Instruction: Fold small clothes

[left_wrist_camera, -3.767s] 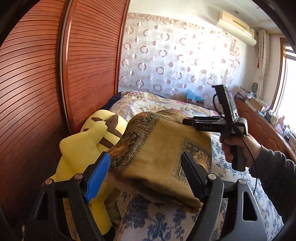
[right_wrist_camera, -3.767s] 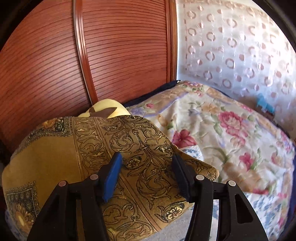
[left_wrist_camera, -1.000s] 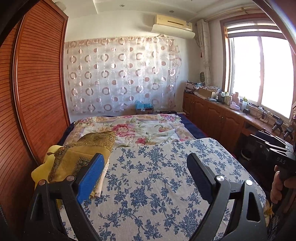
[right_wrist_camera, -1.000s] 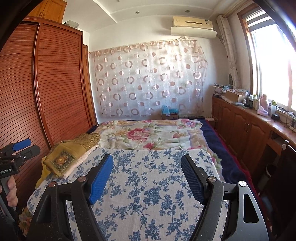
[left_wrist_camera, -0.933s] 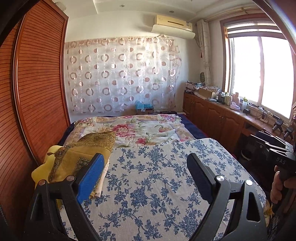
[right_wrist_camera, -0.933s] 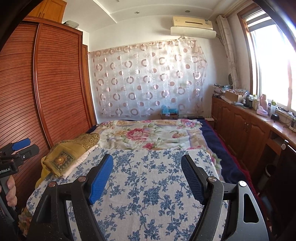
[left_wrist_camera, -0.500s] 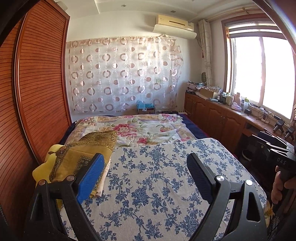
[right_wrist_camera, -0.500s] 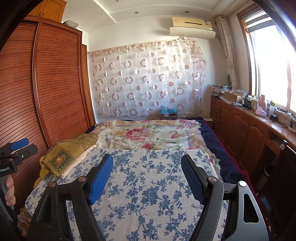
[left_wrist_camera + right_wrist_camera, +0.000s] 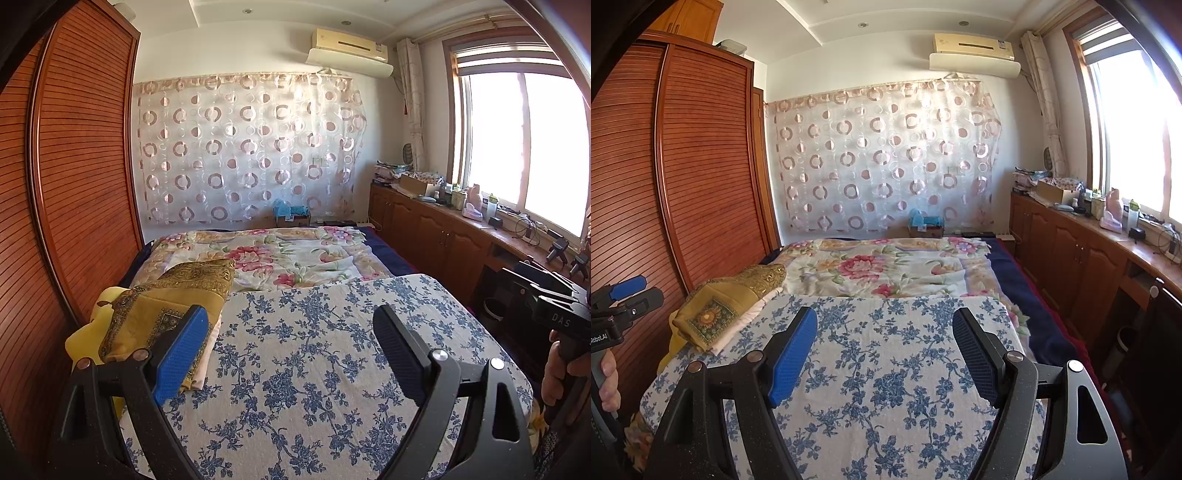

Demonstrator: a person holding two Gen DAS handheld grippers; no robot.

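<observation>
A folded golden patterned cloth (image 9: 173, 306) (image 9: 716, 314) lies at the left side of the bed on a white cloth, beside a yellow plush toy (image 9: 83, 339). My left gripper (image 9: 290, 350) is open and empty above the blue-flowered bed cover (image 9: 314, 406), to the right of the cloth and apart from it. My right gripper (image 9: 884, 350) is also open and empty over the same cover (image 9: 886, 406). Each gripper shows at the edge of the other's view, the right gripper (image 9: 543, 286) and the left gripper (image 9: 639, 293), each held by a hand (image 9: 609, 384).
A slatted wooden wardrobe (image 9: 74, 184) runs along the left of the bed. A pink-flowered quilt (image 9: 886, 266) covers the far half. Low wooden cabinets (image 9: 1071, 251) with bottles and boxes stand under the window on the right. A circle-patterned curtain (image 9: 251, 147) hangs behind.
Both grippers have drawn back from the golden cloth, which they hovered right over before; it stays folded at the bed's left. Over the last second nothing has moved.
</observation>
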